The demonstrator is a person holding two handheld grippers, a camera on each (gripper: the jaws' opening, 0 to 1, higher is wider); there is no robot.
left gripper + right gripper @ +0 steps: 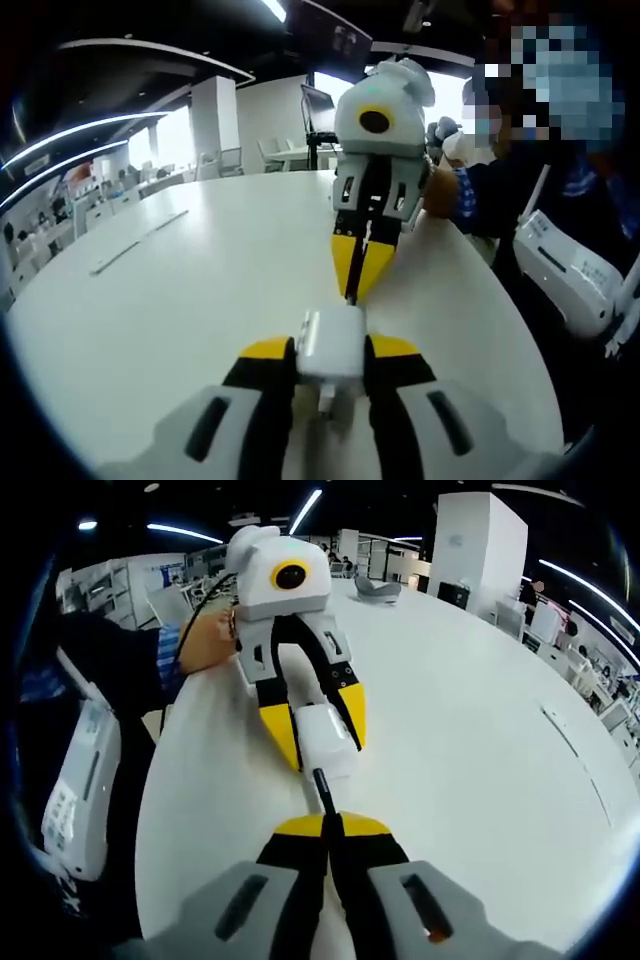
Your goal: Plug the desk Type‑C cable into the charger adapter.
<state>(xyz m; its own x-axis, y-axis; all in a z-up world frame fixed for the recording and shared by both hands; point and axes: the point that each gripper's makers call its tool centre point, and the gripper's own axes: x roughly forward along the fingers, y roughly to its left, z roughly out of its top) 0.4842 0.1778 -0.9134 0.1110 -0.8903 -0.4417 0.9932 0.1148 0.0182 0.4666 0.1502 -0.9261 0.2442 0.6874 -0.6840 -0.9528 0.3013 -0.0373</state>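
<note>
A white charger adapter [335, 340] sits between the yellow-tipped fingers of my left gripper [332, 350], which is shut on it just above the white table [180, 310]. Facing it, my right gripper [357, 285] is shut on the black Type-C cable plug [352, 293], whose tip ends a short gap from the adapter's far face. In the right gripper view, my right gripper [330, 826] pinches the plug [321, 783], which points at the adapter [325, 732] held by the left gripper [321, 748]. The rest of the cable is hidden.
The round white table [480, 730] has a long narrow slot [132, 245] toward its far side. A person in dark clothing [560, 200] stands at the table's edge, with a white device [75, 780] hanging at their side. Office desks and chairs lie beyond.
</note>
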